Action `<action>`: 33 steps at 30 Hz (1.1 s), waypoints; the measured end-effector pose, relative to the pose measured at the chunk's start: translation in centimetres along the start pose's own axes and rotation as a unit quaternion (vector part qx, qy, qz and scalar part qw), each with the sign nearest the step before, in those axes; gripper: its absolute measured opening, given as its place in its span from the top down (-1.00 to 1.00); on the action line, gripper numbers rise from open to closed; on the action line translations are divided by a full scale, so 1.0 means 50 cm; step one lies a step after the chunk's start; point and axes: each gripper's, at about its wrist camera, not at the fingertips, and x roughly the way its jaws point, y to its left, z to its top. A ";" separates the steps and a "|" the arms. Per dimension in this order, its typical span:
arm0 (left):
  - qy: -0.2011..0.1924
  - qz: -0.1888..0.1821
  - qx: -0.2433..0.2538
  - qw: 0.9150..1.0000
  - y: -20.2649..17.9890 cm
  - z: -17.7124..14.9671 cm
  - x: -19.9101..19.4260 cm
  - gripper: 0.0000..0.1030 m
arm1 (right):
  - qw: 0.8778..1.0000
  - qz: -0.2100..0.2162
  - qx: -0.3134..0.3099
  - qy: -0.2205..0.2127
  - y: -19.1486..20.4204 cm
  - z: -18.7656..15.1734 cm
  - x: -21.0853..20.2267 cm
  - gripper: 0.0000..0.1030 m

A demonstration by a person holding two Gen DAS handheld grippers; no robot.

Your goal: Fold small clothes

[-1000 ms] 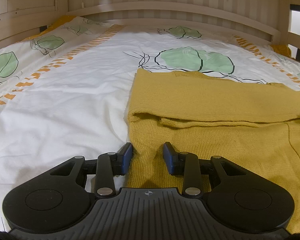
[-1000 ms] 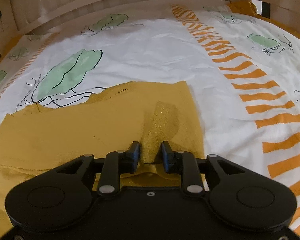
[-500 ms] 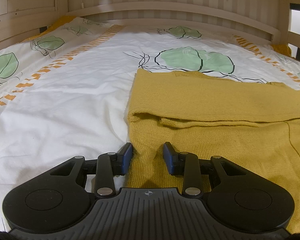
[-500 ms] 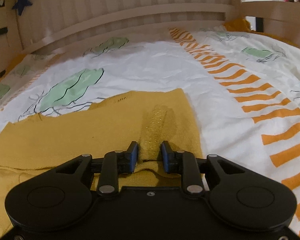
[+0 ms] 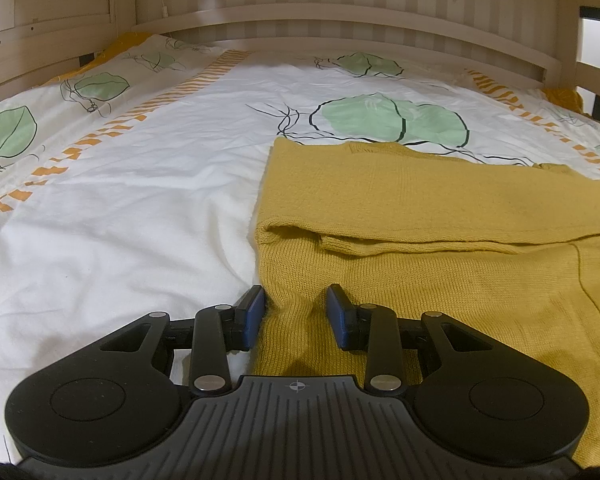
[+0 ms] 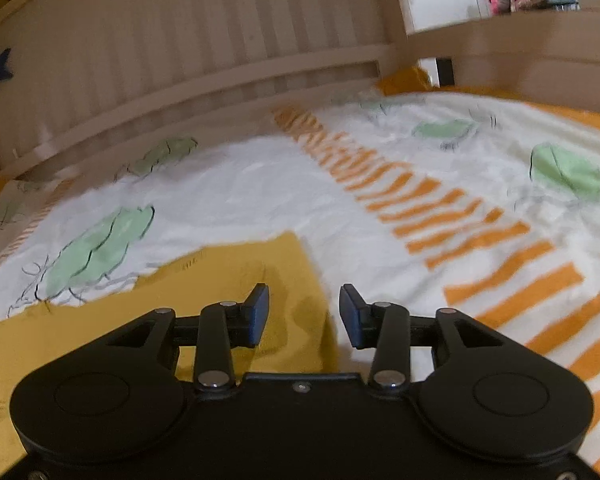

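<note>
A mustard-yellow knit garment lies on the bed, its far part folded over toward me into a double layer. My left gripper is at the garment's near left edge, with a puckered ridge of knit pinched between its blue pads. In the right wrist view the same garment lies flat at lower left. My right gripper hovers over its far right corner. Its jaws are opening, and nothing is pressed between them.
The bedsheet is white with green leaf prints and orange striped bands. A wooden slatted headboard and side rails close in the bed. Yellow cloth bunches in the far corner.
The right gripper let go of the fabric fold it pinched, spread its jaws, and swung up and to the right, blurring the view. The left gripper and its hold have not moved.
</note>
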 end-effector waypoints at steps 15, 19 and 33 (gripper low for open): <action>0.000 0.000 0.000 1.000 0.000 0.000 0.000 0.34 | 0.993 -0.005 -0.059 0.105 0.036 0.046 0.087 -0.07; 0.001 0.001 0.000 1.000 0.000 0.001 0.001 0.34 | 0.994 0.018 -0.013 0.104 0.000 0.048 0.024 -0.11; 0.011 0.009 0.015 1.000 -0.011 0.008 0.000 0.34 | 0.984 0.047 0.076 0.158 -0.085 -0.063 -0.270 -0.14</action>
